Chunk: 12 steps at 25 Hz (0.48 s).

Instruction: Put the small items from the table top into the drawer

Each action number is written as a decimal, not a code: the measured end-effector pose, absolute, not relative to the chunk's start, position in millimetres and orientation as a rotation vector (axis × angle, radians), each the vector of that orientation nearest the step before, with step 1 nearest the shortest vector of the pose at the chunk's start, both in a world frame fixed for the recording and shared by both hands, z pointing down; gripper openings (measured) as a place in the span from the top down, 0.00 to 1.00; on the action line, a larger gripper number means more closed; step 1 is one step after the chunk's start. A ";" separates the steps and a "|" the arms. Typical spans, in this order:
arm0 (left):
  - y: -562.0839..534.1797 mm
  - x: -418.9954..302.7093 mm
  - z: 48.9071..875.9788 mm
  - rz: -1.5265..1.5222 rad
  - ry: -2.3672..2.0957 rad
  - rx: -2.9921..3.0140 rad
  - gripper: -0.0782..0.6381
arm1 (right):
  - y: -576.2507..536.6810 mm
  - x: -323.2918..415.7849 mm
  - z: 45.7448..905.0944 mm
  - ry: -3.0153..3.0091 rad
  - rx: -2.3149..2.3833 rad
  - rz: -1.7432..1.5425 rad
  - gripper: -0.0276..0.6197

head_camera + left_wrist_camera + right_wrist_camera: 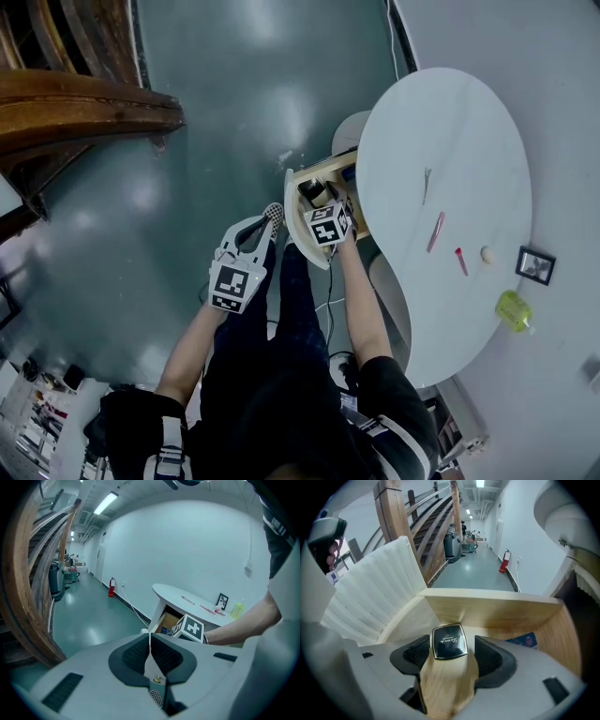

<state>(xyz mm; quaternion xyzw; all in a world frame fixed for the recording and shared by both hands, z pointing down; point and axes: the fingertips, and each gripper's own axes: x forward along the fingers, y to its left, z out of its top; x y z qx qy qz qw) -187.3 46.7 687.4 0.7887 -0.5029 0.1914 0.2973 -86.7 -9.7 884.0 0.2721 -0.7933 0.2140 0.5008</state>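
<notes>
The right hand-held gripper point(451, 654) stands with jaws apart, flanking a black compact point(450, 641) lying in the drawer point(487, 609); withdraw straight, without nudging it. The left hand-held gripper point(150, 653) is closed, empty.

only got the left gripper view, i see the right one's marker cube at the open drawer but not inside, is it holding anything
Observer: No. The right tongs are open, and a black square case lies flat on the floor of the drawer between them.
Operator: anything else in there
Observer: Yes, a blue printed item lies by the drawer's right wall, partly hidden behind the tongs.
</notes>
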 end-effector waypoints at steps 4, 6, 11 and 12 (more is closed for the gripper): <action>47.0 -185.1 677.5 0.509 -1.344 2.108 0.86 | -6.3 -90.0 860.8 -1.954 0.664 0.558 0.48; 46.7 -183.3 671.2 0.506 -1.346 2.119 0.86 | -2.0 -91.5 849.6 -1.975 0.660 0.586 0.48; 45.8 -177.3 654.0 0.500 -1.353 2.147 0.86 | 6.8 -92.2 822.6 -2.037 0.680 0.631 0.49; 45.5 -175.7 650.1 0.499 -1.354 2.153 0.86 | 8.7 -91.1 815.4 -2.042 0.691 0.631 0.51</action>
